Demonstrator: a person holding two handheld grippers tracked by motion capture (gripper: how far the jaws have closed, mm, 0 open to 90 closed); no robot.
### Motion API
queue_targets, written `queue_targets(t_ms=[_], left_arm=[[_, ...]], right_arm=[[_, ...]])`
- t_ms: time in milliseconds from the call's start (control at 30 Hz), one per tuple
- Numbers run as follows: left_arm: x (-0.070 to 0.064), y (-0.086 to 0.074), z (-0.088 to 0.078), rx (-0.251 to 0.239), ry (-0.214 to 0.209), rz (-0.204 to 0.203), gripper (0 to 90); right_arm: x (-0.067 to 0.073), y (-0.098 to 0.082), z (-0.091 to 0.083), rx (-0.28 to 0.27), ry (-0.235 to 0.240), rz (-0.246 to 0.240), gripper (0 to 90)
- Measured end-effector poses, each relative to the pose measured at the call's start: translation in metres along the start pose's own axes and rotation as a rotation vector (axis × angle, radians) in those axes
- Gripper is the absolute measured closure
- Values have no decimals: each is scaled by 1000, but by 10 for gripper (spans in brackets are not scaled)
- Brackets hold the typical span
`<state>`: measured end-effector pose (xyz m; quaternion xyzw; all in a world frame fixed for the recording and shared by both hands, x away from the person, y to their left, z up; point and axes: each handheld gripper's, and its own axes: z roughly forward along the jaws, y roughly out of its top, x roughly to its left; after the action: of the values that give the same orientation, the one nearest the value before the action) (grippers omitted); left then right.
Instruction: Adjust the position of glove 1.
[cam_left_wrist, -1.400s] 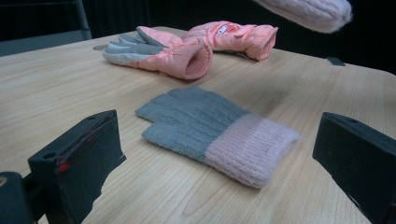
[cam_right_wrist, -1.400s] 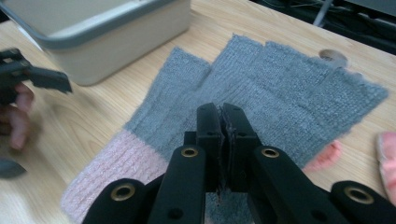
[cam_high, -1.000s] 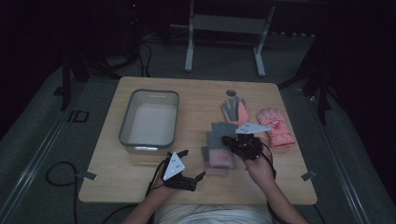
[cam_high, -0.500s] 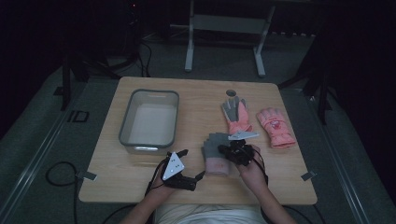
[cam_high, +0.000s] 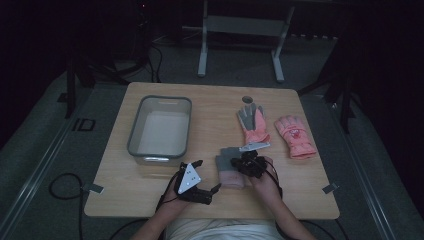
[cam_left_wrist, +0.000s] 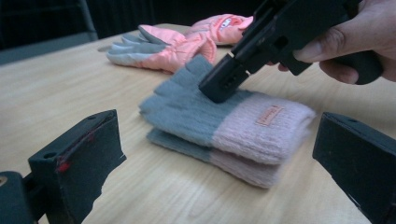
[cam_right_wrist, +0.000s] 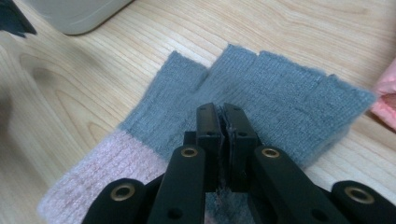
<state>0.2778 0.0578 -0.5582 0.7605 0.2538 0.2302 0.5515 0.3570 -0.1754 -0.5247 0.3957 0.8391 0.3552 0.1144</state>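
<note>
Both forearms are reaching in from the near edge: the black two-jaw left gripper (cam_high: 200, 176) is resting with its jaws standing wide apart, while the black two-jaw right gripper (cam_right_wrist: 221, 122) is tilting downward, jaws pressed together.

Near-centre tabletop (cam_high: 210, 107): stacked knit gloves (cam_high: 230, 172) lie flat, right gripper (cam_high: 246, 162) on top, jaws together. Left gripper (cam_high: 200, 177) just left of stack, jaws wide, bare wood between. Grey bin (cam_high: 160, 127) blocks left half; open lane between bin and pink ski gloves (cam_high: 254, 125) (cam_high: 295, 136). Far edge and right front corner free.
</note>
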Motion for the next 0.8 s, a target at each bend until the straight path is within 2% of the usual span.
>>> queue_targets(t_ms=[100,167,233,300,367,467,500,567,600,667,700,733,800], left_arm=[[-1,1,1,21,-3,11,8],[-2,2,2,51,8,2,19],[-2,3,3,81,1,-6,31],[-2,4,4,113,14,1,33],[-3,7,4,133,3,-11,36],[-4,10,3,153,-19,-1,65],[-5,12,3,165,-22,20,65],[-8,14,2,149,-52,52,118],[-8,16,3,156,-69,63,146],[-9,19,5,150,-92,93,145],[-10,21,7,154,-106,101,145],[-10,23,9,164,-118,117,145],[-12,26,15,191,-148,147,146]], right_arm=[[0,-2,3,5,-4,3,866],[0,-4,5,6,-6,3,863],[0,-5,6,7,-8,3,861],[0,-6,7,4,-9,1,859],[0,-5,6,0,-9,0,852],[0,-4,3,-7,-10,-1,830],[0,-3,-1,-22,-5,1,820],[-1,0,-8,-55,1,-2,728],[-3,2,-12,-69,5,-7,703],[-12,7,-20,-99,-5,-7,667],[-21,10,-24,-109,-1,-12,661],[-21,10,-24,-109,-1,-12,658],[-29,15,-27,-117,-9,-16,640]])
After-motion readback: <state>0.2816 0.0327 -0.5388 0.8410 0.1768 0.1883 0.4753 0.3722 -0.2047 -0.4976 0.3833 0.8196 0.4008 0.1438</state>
